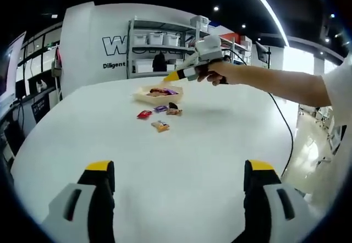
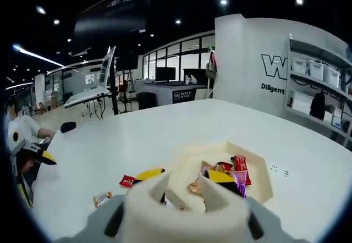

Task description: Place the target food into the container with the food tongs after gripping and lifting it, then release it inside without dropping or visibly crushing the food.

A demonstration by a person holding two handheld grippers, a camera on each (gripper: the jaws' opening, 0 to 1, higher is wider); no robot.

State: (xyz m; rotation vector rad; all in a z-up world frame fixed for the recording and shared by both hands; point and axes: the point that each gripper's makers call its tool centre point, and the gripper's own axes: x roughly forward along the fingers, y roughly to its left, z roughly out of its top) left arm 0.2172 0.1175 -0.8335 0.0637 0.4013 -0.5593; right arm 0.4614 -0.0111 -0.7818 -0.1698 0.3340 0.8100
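White tongs [image 2: 184,196] in the right gripper [image 2: 181,221] are hovering empty-tipped over the tray [image 2: 258,169], ready to release; left gripper [image 1: 179,180] is idling wide open.

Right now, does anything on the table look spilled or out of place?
Nothing spilled or damaged. Four wrapped snacks lie loose on the white table beside the tray, awaiting transfer; the right gripper hovers over the tray.

The left gripper [image 1: 179,180] hangs low with its yellow-tipped jaws spread wide apart. A bare forearm [image 1: 280,83] reaches in from the right, its hand [image 1: 217,72] wrapped around the right gripper [image 1: 171,77], whose yellow tip points left.
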